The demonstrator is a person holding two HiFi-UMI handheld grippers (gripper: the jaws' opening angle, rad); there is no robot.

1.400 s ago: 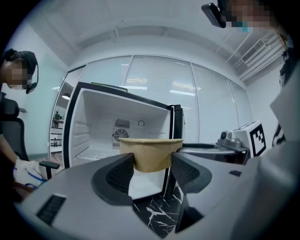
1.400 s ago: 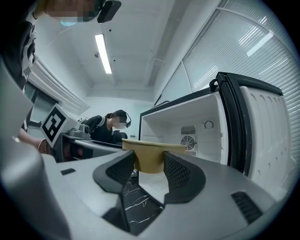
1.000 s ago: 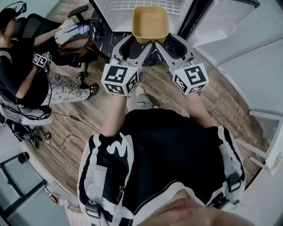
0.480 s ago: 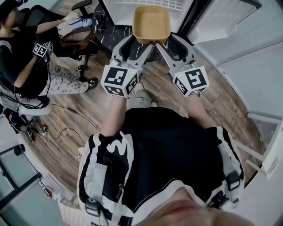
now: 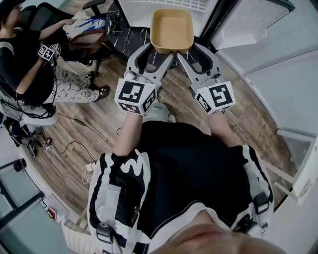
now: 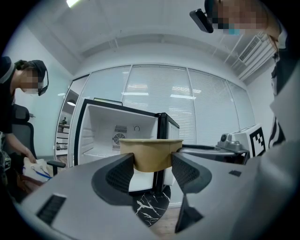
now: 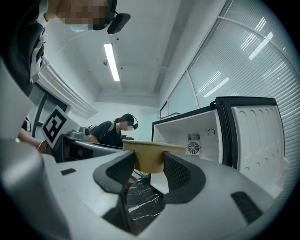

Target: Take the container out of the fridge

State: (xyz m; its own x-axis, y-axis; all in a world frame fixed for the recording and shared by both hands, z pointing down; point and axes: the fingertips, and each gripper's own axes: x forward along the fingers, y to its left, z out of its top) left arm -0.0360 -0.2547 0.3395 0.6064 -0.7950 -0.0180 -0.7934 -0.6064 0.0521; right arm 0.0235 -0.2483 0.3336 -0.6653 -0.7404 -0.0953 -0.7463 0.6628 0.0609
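At the upper left of the head view one seated person (image 5: pixel 25 64) is partly cut off by the frame edge. In the upper middle I have two claws, my left claw (image 5: pixel 161 49) and my right claw (image 5: pixel 189 49), each clenched on a near corner of the one tan container (image 5: pixel 172 29), which hangs in the air just in front of the one open fridge (image 5: pixel 164 5). The top edge cuts the fridge off, so little of its inside shows there.

Left hand-held gripper (image 5: pixel 159 50), right hand-held gripper (image 5: pixel 187 48) outstretched, jaws clamped.
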